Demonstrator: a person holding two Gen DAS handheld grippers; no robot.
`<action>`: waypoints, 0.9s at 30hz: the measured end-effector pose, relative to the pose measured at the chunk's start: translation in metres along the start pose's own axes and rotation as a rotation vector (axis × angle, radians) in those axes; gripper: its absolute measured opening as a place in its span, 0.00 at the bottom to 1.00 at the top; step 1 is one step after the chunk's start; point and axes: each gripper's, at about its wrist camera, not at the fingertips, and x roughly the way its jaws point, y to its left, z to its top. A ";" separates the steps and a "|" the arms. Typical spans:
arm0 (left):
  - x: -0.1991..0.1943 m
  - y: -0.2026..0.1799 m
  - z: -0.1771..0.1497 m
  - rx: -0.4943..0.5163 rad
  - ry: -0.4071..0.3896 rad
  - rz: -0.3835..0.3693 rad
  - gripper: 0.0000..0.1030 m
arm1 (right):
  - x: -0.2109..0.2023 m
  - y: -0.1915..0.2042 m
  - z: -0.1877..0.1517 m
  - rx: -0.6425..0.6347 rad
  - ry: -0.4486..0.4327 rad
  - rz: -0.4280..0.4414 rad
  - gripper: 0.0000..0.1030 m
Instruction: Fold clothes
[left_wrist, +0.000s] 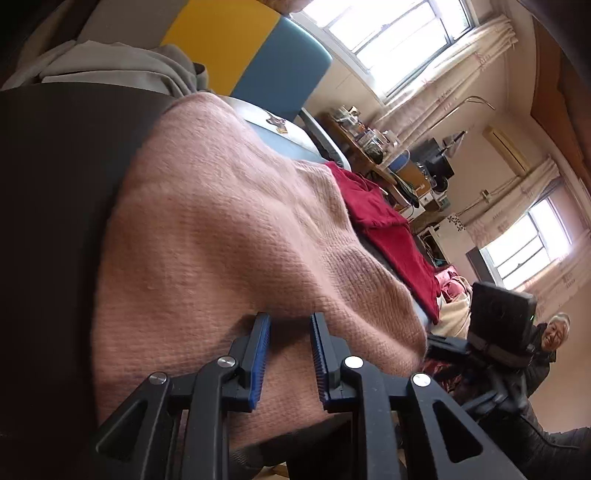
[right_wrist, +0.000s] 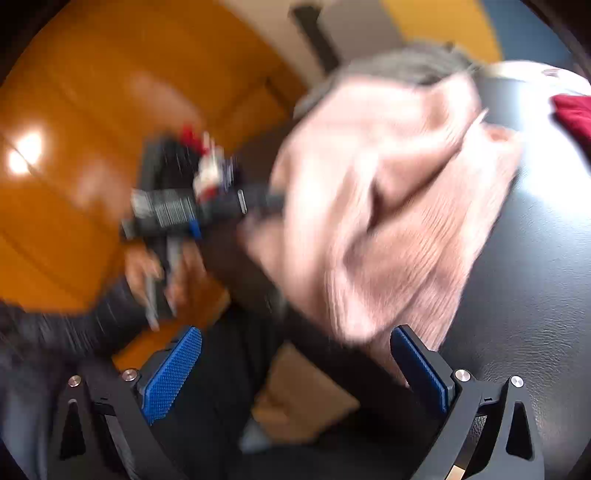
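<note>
Since the pink sweater (left_wrist: 236, 236) drapes off the black surface (right_wrist: 535, 258), left gripper (left_wrist: 288, 325) sits part-open at its hem w/ knit between pads, unpinched; right gripper (right_wrist: 299, 354) spread wide, empty, prob. approaching.

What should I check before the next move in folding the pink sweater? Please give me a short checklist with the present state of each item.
1. Left hand-held gripper is at the pink sweater: ok, its fingers lie against the knit with a gap between them.
2. Left grip is closed on the fabric: not ok, the jaws are apart.
3. Right hand-held gripper is free to grasp: ok, wide open and holding nothing.
4. Right gripper is lined up with the sweater's edge: cannot tell, that view is blurred.
5. Sweater lies flat on the black surface: not ok, it is bunched in folds.
6. Red garment is apart from the sweater: cannot tell, in the left view they look adjacent.
</note>
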 end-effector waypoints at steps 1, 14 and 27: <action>0.001 0.000 -0.002 -0.005 0.002 -0.015 0.20 | -0.004 0.000 0.008 0.020 -0.046 0.011 1.00; -0.011 0.016 -0.021 -0.025 -0.075 -0.073 0.20 | 0.052 -0.036 0.073 0.304 -0.118 -0.036 0.79; 0.009 0.015 -0.040 0.077 0.001 0.003 0.17 | 0.051 -0.045 0.026 0.272 -0.144 -0.300 0.09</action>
